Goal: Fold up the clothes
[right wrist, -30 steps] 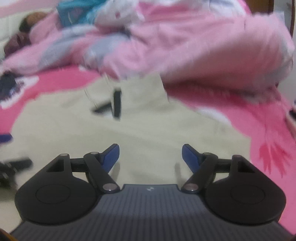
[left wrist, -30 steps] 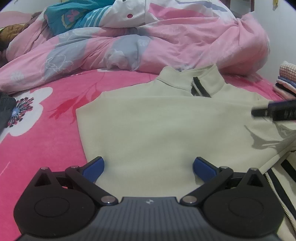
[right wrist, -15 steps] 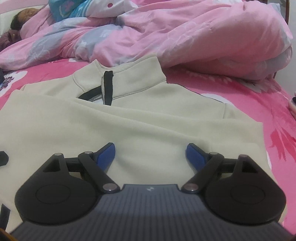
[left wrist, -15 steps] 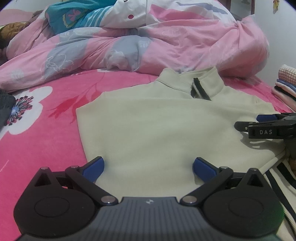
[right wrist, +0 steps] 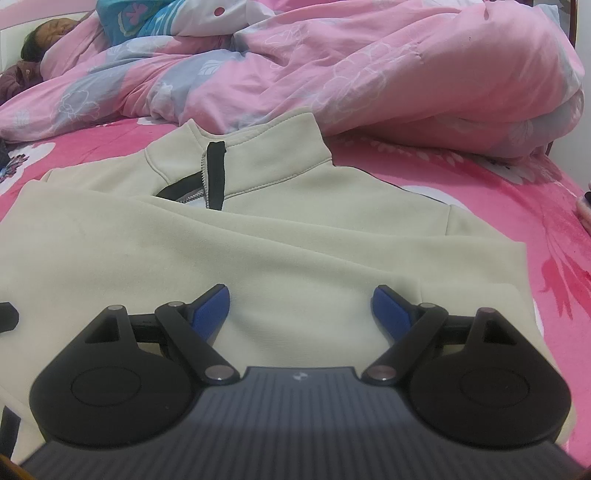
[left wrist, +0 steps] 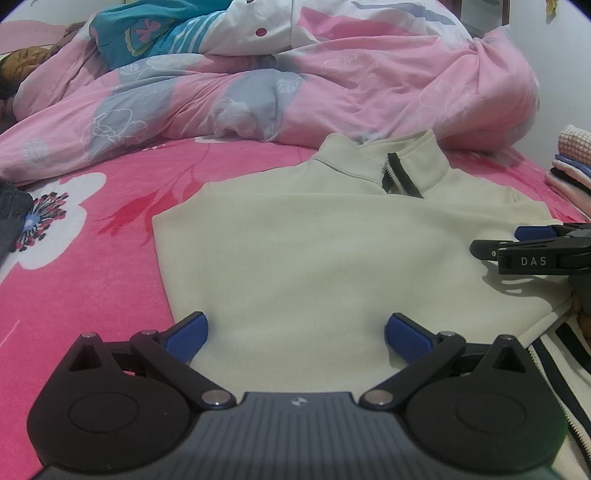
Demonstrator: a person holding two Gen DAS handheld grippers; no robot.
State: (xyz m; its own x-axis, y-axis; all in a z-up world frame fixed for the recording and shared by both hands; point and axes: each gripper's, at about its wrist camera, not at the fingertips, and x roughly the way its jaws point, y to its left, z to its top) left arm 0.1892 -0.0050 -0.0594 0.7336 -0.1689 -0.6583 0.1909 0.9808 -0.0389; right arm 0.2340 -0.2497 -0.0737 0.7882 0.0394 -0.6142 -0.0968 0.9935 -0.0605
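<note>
A cream zip-collar sweatshirt [left wrist: 325,251] lies flat on the pink bed, folded over itself, collar far from me. It also shows in the right wrist view [right wrist: 258,251]. My left gripper [left wrist: 293,332] is open and empty, low over the garment's near left part. My right gripper [right wrist: 301,310] is open and empty over the garment's near right part; it shows from the side in the left wrist view [left wrist: 517,247]. A dark-striped hem with a zipper [left wrist: 561,373] lies at the near right.
A pink floral duvet [left wrist: 295,92] is heaped behind the collar, with a person sleeping [right wrist: 48,33] at the far left. A stack of folded clothes [left wrist: 572,173] sits at the right edge. A dark garment [left wrist: 11,214] lies at the left. The bedsheet [left wrist: 92,277] is pink.
My right gripper has moved in over the right side of the sweatshirt and steadied; its view went from blurred to sharp. My left gripper has barely moved. Both stayed open.
</note>
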